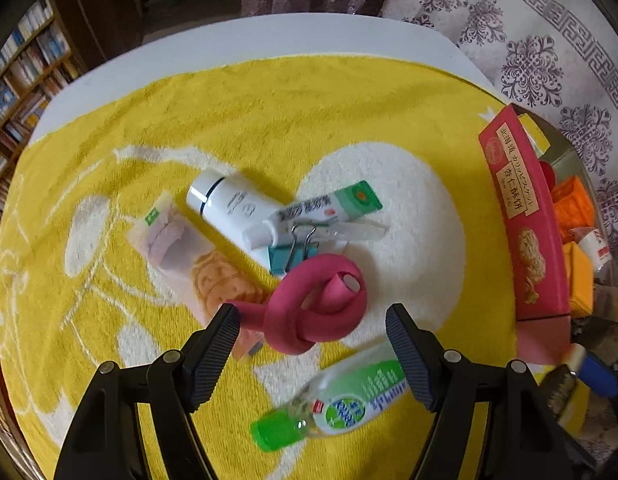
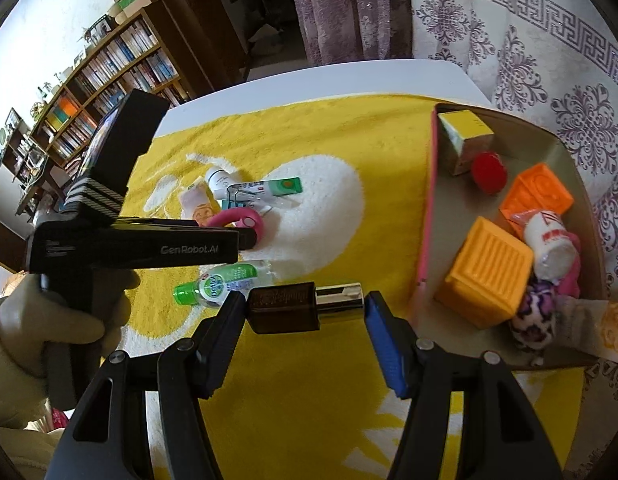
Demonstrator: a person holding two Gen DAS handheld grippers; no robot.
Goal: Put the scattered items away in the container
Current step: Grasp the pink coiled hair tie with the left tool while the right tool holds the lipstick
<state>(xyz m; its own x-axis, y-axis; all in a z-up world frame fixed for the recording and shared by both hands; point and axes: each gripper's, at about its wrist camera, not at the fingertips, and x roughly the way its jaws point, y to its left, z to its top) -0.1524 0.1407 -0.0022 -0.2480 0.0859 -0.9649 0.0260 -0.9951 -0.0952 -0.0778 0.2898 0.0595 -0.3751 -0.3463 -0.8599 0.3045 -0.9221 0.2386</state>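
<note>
Right hand-held gripper (image 2: 305, 306): clamped on a small dark brown bottle with a silver cap (image 2: 303, 307), long axis crosswise between the fingers, cap toward the blue right pad.
Container (image 2: 429, 200): a shallow box lid with a pink wall, to the right of the held bottle and slightly farther; it already holds an orange block (image 2: 487, 270), a red cap and other bits.
Coming move: judged a short carry rightward over the pink wall, then release.
Left hand-held gripper (image 1: 313, 314): jaws wide apart, nothing between them, above a knotted pink foam roller (image 1: 317, 312) on the yellow towel (image 1: 269, 112).
Still scattered: green-capped Dettol sanitiser (image 1: 333, 408) nearest; white bottle (image 1: 229, 200), tube and binder clip farther.
Writing: "GenRobot.AI" on the left tool's body; Chinese characters on the red biscuit box (image 1: 525, 216).
</note>
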